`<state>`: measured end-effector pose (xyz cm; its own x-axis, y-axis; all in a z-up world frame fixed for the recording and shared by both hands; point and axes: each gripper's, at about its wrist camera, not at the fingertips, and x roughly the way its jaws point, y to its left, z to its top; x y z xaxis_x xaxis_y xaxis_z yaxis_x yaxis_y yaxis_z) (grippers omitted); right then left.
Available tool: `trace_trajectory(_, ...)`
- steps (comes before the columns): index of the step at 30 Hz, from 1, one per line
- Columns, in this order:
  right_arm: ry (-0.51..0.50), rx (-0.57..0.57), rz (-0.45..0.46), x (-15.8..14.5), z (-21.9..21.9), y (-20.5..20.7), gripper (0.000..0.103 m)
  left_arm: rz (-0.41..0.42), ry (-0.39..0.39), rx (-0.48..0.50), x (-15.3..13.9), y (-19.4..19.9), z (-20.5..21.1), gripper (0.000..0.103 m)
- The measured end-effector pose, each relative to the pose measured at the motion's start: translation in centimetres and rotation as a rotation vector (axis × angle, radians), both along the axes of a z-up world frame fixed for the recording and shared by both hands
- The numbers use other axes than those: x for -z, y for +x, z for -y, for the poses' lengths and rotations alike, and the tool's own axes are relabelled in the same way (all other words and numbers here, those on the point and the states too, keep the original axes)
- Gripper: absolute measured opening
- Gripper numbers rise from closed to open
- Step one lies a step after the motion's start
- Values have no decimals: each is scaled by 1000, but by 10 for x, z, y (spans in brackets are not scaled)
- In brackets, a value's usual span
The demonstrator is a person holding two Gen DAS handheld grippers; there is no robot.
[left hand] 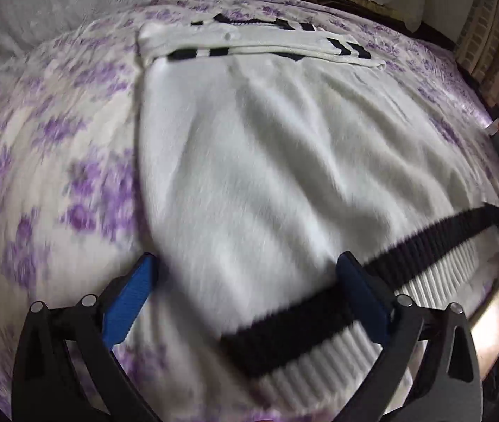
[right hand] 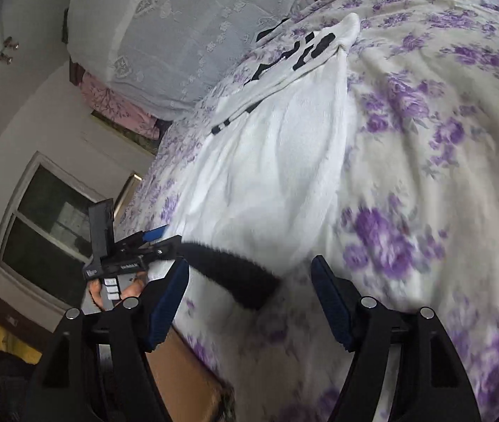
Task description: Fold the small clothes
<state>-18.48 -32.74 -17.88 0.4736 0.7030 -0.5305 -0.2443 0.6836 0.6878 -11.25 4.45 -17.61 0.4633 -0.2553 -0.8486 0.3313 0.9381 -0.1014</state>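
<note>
**Ana:** Left wrist view first: the white sweater [left hand: 249, 147] lies spread on the floral bedspread [left hand: 56, 161], collar and black-striped sleeves folded across its far end, the black-banded ribbed hem [left hand: 305, 337] at the near edge. The left gripper [left hand: 249, 274] straddles that hem, blue pads wide apart, nothing pinched.

**Ben:** And the right gripper [right hand: 249, 281]?

**Ana:** Open as well. In its own view the near right corner of the hem [right hand: 235, 270] sits between the fingers, closer to the left one, but the pads do not press on it. The left tool [right hand: 122, 256] shows at the hem's other end, a hand [right hand: 108, 292] under it.

**Ben:** So which step?

**Ana:** I judge it the approach for the bottom fold: sleeves already in, both tools lining up on the hem (the frames are blurred, so contact is hard to judge).

**Ben:** Next move?

**Ana:** Probably settle each pair of fingers over a hem corner, close on the knit, then lift both corners evenly and carry them toward the far collar end. Catching only the top layer would matter less than keeping both sides level.
</note>
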Motion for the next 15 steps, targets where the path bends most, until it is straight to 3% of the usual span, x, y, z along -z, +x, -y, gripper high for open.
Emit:
trace_trajectory(7,-19,-8,2,-1,4,-23,73,-84,-267,-63,-10,-13,-55,98)
trace_trajectory(11,-15,-17,4,2,-4,-10,73,-124,-307,-1,-6,-5,-38,98)
trace_trajectory(15,-11,-56,0,2,-15,5,73,-132,-293,41,1,8,-17,99)
